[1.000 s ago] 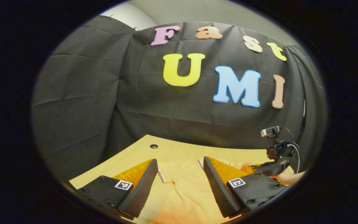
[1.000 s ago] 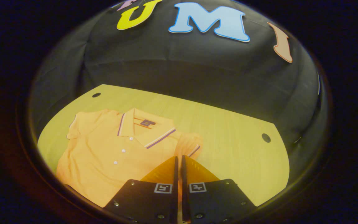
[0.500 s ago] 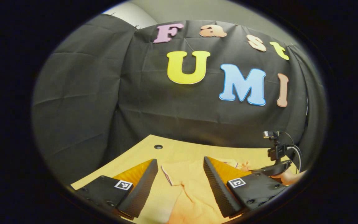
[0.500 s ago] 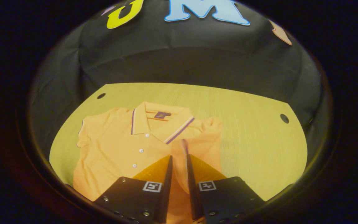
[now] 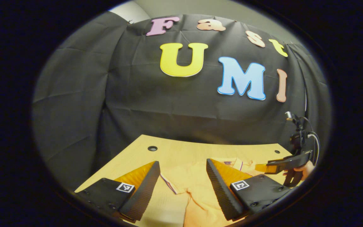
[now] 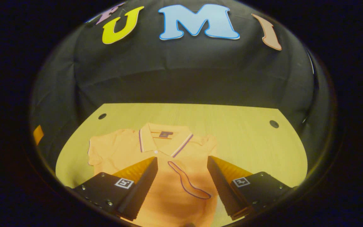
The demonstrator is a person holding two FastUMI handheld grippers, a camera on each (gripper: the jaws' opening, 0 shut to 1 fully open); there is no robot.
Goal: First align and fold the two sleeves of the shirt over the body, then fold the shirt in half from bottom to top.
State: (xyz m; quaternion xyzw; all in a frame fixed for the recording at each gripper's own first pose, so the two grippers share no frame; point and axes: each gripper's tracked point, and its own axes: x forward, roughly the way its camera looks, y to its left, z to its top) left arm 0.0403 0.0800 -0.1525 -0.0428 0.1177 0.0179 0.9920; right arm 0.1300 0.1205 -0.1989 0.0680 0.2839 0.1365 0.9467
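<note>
Right gripper (image 6: 182, 176) jaws were wide open, empty, over the sleeve (image 6: 189, 181) lying folded on the orange polo shirt (image 6: 121, 148); left gripper (image 5: 183, 183) jaws open, empty over the other sleeve (image 5: 172, 176), likely next to fold.

The short-sleeved orange polo shirt (image 6: 169, 176) has a collar (image 6: 165, 143) edged with thin purple and white stripes, a small dark label inside the neck, a white button below the collar, and a purple-trimmed sleeve cuff (image 6: 187, 181) that lies as a loop across its orange chest. It rests on a pale yellow wood-grain table (image 6: 247, 145) with small dark round holes near its far corners. In the left gripper view the same orange fabric shows a purple-and-white striped sleeve edge (image 5: 168, 186).
</note>
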